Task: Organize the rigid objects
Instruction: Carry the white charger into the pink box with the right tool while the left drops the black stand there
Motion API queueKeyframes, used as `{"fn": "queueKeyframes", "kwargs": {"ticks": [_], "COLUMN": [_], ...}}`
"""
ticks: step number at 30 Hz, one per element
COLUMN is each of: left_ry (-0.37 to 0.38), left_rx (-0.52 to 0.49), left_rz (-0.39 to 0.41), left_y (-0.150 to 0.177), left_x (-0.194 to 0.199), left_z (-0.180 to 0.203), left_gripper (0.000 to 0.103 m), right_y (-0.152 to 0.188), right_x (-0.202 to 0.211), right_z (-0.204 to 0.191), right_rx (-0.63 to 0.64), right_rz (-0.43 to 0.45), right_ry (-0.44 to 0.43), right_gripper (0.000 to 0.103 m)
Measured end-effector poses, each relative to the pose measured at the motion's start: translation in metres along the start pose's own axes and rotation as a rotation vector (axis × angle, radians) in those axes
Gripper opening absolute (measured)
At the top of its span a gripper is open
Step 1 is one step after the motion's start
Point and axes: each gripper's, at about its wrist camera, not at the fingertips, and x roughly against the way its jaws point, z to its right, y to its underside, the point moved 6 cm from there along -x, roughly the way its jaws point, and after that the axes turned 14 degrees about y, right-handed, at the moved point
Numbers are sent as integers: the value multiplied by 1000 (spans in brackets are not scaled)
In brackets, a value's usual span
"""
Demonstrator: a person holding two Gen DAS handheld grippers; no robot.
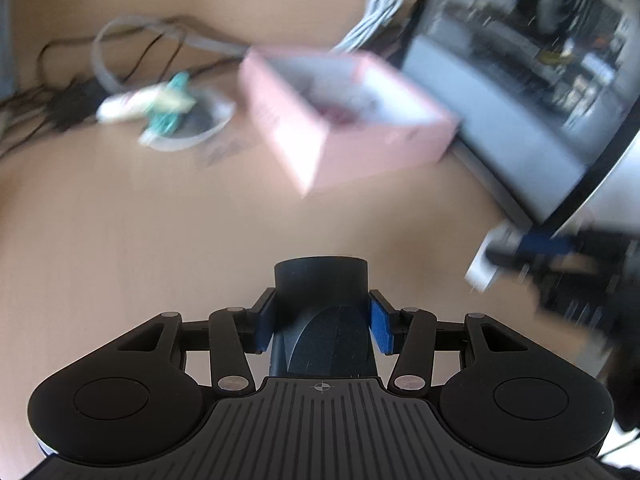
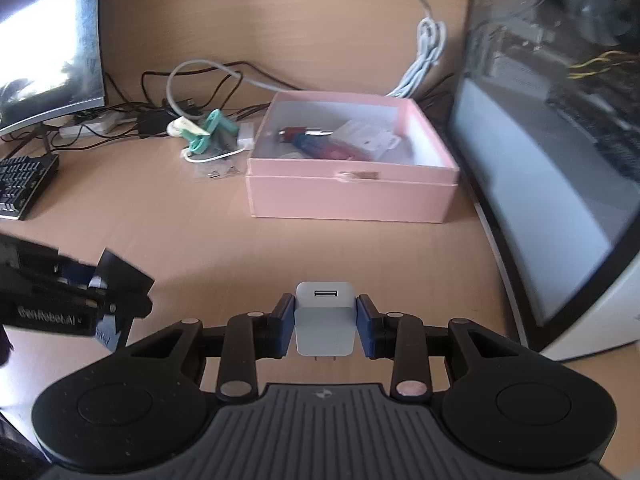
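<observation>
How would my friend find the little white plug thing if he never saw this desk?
Start at the pink box in the middle of the wooden desk, then come toward the camera. The right hand-held gripper clamps a small white charger between its blue pads. It alone has a USB slot on its front face and metal prongs underneath.

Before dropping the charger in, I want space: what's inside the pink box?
Inside the pink box: a red-and-blue item and white packets. The front wall hides the near floor.
</observation>
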Motion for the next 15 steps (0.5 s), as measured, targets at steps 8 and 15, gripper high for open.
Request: {"fn": "queueKeyframes", "kwargs": {"ticks": [8,15], "left_ry": [90,117], "left_rx": [-75,8], "left_rz": [232,248], "left_y": [-136,-187], "left_x": [-5,-51], "left_z": [33,23], "left_gripper": [53,52], "right_y": [2,8], "right_x": [28,29], "right_z": [25,33], "right_rx": [-58,-91], "right_rz": [51,52], "right_ry": [49,96], "right_gripper": [32,32]}}
